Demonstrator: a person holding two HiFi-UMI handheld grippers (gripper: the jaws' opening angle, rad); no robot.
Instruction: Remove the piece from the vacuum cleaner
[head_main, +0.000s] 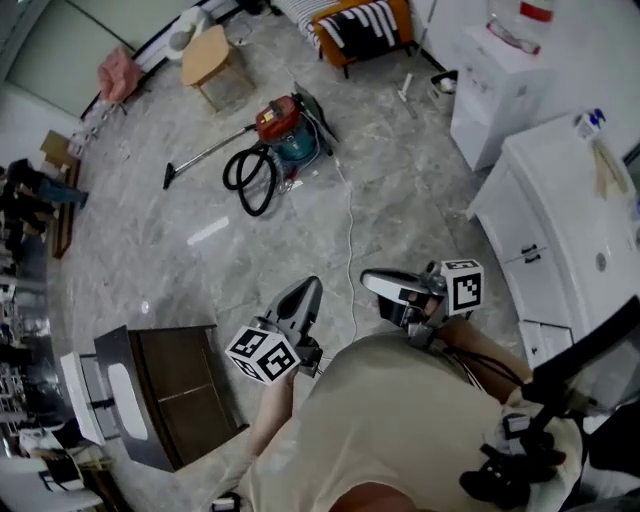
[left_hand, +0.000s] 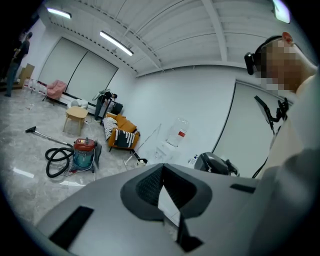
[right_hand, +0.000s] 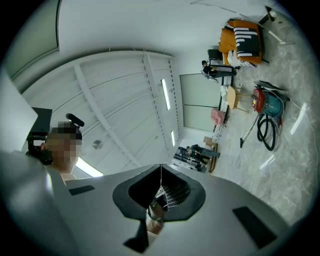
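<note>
The vacuum cleaner (head_main: 288, 132), a red and teal canister, stands on the marble floor far ahead of me, with its black hose (head_main: 250, 182) coiled beside it and its wand (head_main: 205, 155) lying out to the left. It also shows in the left gripper view as the vacuum cleaner (left_hand: 84, 154) and in the right gripper view as the vacuum cleaner (right_hand: 266, 104). My left gripper (head_main: 307, 289) and right gripper (head_main: 372, 282) are close to my body, well short of it. Both are shut with nothing between the jaws. Which piece the task means I cannot tell.
A white cable (head_main: 350, 230) runs along the floor from the vacuum towards me. A small wooden table (head_main: 210, 55) and an orange chair (head_main: 365, 25) stand beyond it. White cabinets (head_main: 560, 200) line the right; a dark cabinet (head_main: 185, 385) stands at my left.
</note>
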